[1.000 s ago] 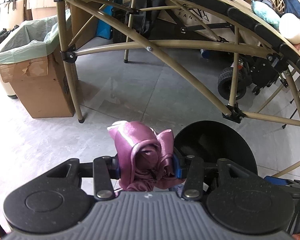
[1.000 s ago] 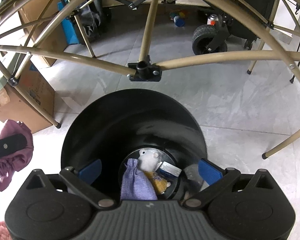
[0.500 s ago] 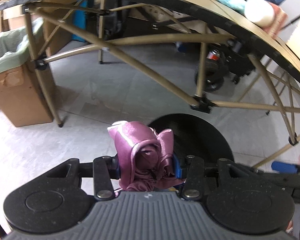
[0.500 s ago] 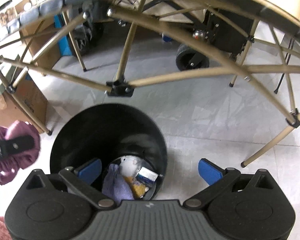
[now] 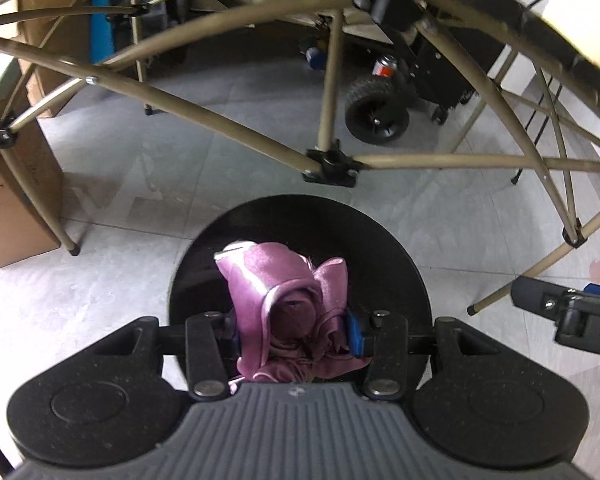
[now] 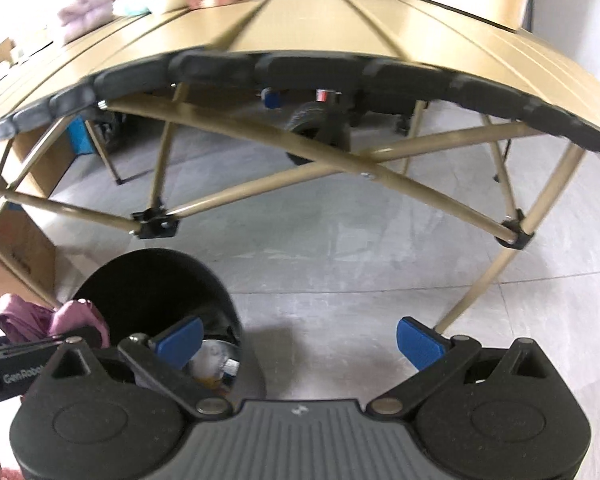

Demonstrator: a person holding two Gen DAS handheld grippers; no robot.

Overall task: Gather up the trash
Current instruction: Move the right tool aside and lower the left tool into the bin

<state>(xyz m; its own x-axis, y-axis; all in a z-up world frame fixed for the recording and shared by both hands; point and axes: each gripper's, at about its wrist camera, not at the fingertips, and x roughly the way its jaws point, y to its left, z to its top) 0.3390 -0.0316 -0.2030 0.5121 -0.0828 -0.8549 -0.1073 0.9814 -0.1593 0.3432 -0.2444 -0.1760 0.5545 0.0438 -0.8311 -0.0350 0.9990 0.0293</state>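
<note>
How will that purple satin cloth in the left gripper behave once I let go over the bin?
The purple cloth looks limp: it bunches in folds between the left gripper fingers, so it should drop loosely into the black bin. Its sheen suggests slippery fabric. A dangling edge might catch on a finger.

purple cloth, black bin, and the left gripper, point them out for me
purple cloth point(image 5: 260, 280), left wrist view, on its shiny upper fold
black bin point(image 5: 384, 248), left wrist view, on its inner wall
left gripper point(image 5: 292, 330), left wrist view, midway between fingertips
</note>
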